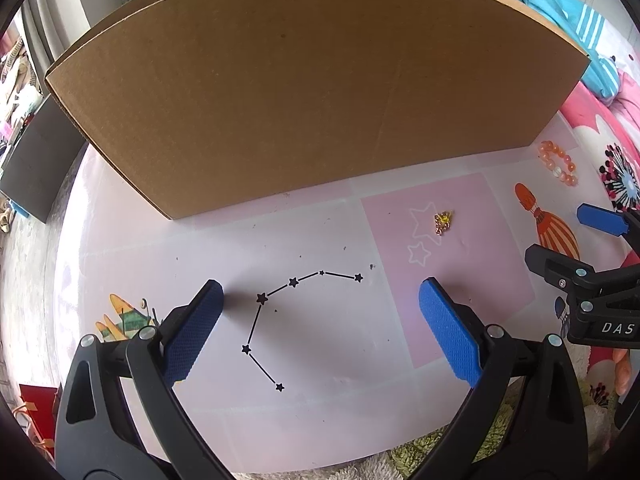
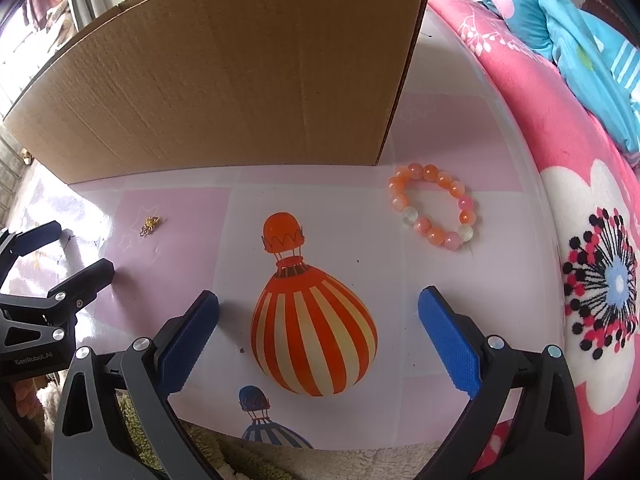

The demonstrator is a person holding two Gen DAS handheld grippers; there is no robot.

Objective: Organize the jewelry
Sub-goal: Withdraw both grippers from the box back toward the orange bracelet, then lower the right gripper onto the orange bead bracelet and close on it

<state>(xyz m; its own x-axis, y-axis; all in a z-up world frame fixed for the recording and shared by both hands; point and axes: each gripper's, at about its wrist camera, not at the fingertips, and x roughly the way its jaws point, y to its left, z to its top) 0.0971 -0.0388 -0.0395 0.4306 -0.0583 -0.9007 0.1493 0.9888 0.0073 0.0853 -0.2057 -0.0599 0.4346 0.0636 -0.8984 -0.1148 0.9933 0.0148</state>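
An orange and pink bead bracelet (image 2: 434, 208) lies on the printed table mat, ahead and right of my right gripper (image 2: 320, 300); it also shows far right in the left wrist view (image 1: 558, 162). A small gold jewelry piece (image 1: 443, 222) lies on a pink square, ahead and right of my left gripper (image 1: 320, 296); it also shows in the right wrist view (image 2: 150, 225). Both grippers are open and empty, hovering low over the mat. The right gripper (image 1: 560, 236) shows at the right edge of the left wrist view, the left gripper (image 2: 80, 248) at the left edge of the right wrist view.
A large cardboard box (image 1: 312, 92) stands at the back of the mat, its wall facing me (image 2: 224, 80). A pink flowered blanket (image 2: 580, 240) and blue cloth (image 2: 580, 20) lie to the right. A fluffy rug (image 2: 192, 448) lies at the mat's near edge.
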